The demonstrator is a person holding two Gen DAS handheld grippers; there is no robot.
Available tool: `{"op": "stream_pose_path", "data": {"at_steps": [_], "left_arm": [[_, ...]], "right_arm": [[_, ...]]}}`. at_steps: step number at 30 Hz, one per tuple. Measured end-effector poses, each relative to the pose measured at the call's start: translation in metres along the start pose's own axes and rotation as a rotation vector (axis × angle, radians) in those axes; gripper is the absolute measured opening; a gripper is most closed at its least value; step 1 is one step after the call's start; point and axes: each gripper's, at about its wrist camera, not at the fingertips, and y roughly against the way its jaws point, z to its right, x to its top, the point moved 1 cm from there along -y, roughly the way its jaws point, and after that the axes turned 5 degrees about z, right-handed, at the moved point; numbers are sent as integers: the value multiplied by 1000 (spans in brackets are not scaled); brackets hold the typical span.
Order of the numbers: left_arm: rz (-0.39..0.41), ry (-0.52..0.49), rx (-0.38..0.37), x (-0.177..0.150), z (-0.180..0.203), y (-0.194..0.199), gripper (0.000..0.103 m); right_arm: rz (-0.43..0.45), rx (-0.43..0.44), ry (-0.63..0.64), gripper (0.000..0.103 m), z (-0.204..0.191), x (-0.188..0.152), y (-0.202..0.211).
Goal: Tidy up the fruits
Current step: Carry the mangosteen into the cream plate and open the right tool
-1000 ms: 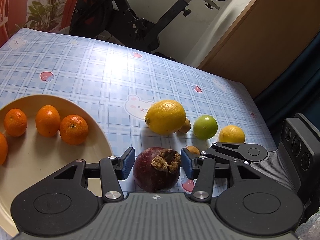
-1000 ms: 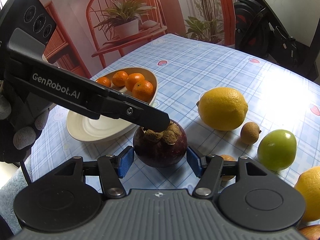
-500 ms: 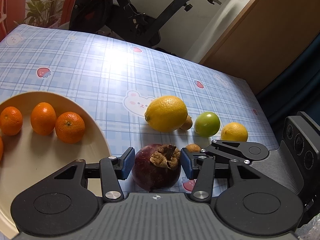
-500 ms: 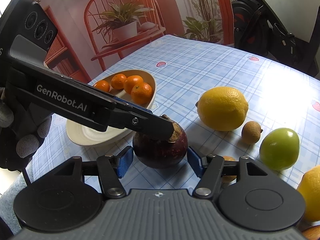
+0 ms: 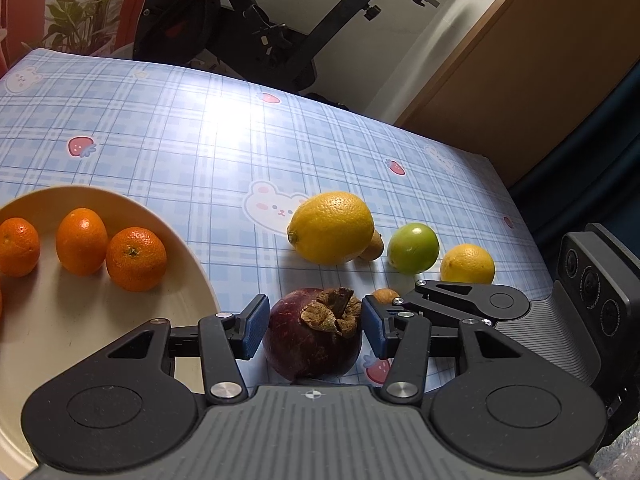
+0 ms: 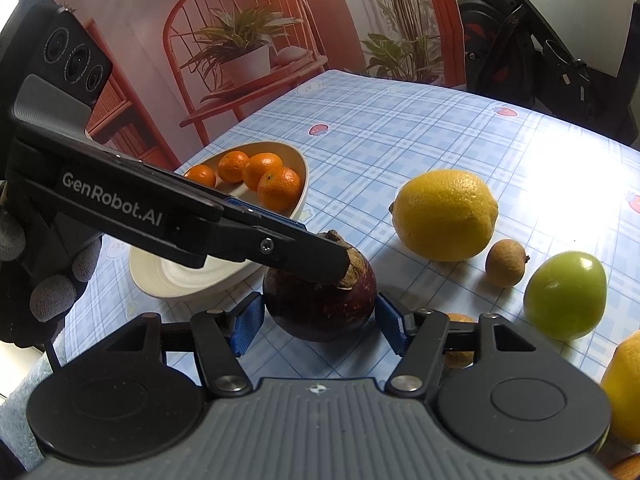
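The mangosteen [image 5: 314, 338] is dark purple-red, round, with a dry brown, curled calyx on top and pale speckles on its skin. It sits on the blue checked table [image 5: 192, 148], just beside the cream bowl [image 5: 188, 268] and nearer to me than the other loose fruit.

My left tool [image 5: 312, 330] has its blue pads [image 5: 253, 326] pressed against both sides of the mangosteen, part-way closed around it. My right tool [image 6: 318, 322] straddles the same fruit; its pads [image 6: 246, 326] stand a little off the skin on each side, so its jaws are open and grip nothing. In the right wrist view the left tool's finger lies across the calyx.

Counted: one mangosteen. Four mandarins [image 6: 279, 188] in the bowl, as the right wrist view shows them. Two yellow citrus: a large lemon [image 5: 332, 228] and a smaller one [image 5: 467, 264]. One green fruit [image 5: 413, 248] between them. Two small brown fruits: one [image 6: 506, 263] just beside the big lemon, one [image 5: 383, 295] behind my left tool's right pad.
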Motion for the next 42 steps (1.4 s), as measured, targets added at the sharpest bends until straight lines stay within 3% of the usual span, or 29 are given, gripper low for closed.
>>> {"op": "stream_pose_path", "data": {"at_steps": [7,14,20,29,35,42], "left_arm": [[17,8,-26,2,3,8,53],[69,28,10,0,-3,47,53],[101,84,78,-4,-36,84,53],[110,175,178,-18,-90,109,54],[120,266,194,-22,-130,122,54],[156,301,223,-27,-147,129,54]], "right_arm": [[36,-10,10,63,-5,0,14],[32,21,85,63,-35,18,15],[-6,82,176,63,-72,39,-20],[-115,155,261,63,-109,48,-85],[-129,179,292,63,-124,50,-115],[-118,166,311,63,-134,51,-134]]}}
